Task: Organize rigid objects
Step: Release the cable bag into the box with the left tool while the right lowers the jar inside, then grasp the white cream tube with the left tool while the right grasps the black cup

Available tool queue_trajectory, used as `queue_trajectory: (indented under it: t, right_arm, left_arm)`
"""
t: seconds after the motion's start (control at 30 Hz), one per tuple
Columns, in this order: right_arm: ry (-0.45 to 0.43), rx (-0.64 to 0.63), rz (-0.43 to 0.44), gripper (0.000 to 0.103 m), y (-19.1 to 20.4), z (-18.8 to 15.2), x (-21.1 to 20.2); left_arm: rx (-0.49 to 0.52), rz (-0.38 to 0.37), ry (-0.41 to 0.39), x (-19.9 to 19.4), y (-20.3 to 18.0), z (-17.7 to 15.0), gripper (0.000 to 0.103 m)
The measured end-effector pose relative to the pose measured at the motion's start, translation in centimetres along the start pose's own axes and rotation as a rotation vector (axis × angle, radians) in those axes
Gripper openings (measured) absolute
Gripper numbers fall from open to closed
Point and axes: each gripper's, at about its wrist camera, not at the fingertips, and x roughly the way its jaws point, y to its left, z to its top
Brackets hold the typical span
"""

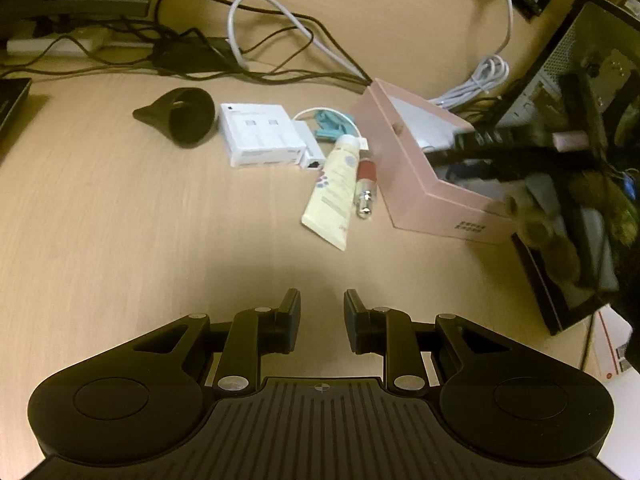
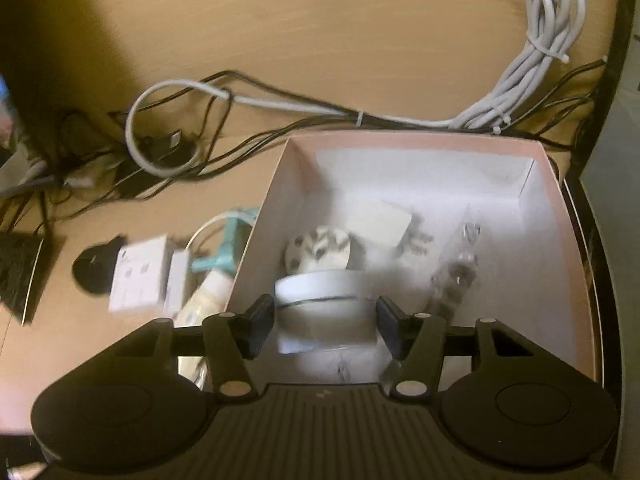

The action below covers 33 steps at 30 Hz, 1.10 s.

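Over pink box (image 2: 400, 142) | right tongs (image 2: 325, 320) flank upright white jar (image 2: 320, 292), grip unclear | left tongs (image 1: 322, 312) apart, empty

Table (image 1: 120, 220): pale wood-grain laminate, smooth, matt. Pink box (image 1: 416, 184) ahead-right of the left fingers: matt card; white paper-like lining. Cream tube (image 1: 334, 188) beside it: smooth plastic, slight sheen. Left gripper (image 1: 322, 316): matt black plastic, bright metal pins.

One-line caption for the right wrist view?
Right gripper over the pink box, a white round container between its fingers.
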Motion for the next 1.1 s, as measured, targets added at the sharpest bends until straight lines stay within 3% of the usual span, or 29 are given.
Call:
queue_trajectory:
  t: [0.2, 0.4, 0.53, 0.63, 0.7, 0.87, 1.1]
  right_arm:
    - [-0.019, -0.077, -0.044, 0.060, 0.3, -2.6, -1.7]
    - [-0.058, -0.055, -0.023, 0.060, 0.3, 0.2, -1.6]
    - [0.038, -0.047, -0.049, 0.059, 0.2, 3.2, 1.5]
    - [0.115, -0.090, -0.071, 0.055, 0.1, 3.6, 3.1]
    - [0.086, -0.100, -0.059, 0.055, 0.0, 3.3, 2.5]
    - [-0.086, -0.008, 0.059, 0.055, -0.8, 1.3, 0.5]
    - [-0.096, -0.079, 0.007, 0.054, -0.7, -2.4, 0.2]
  left_arm:
    - [0.014, 0.024, 0.016, 0.8, -0.1, 0.1, 0.026]
    - [0.029, 0.014, 0.027, 0.9, -0.7, 0.1, 0.026]
    - [0.032, 0.014, 0.030, 0.5, -0.9, -0.2, 0.026]
    - [0.025, 0.023, 0.027, 0.1, -0.7, -0.4, 0.026]
    - [0.011, 0.032, 0.026, 0.0, -0.4, -0.4, 0.026]
    - [0.004, 0.050, 0.020, -0.1, -0.2, -0.4, 0.026]
    - [0.000, 0.079, 0.031, 0.5, 0.0, -0.1, 0.026]
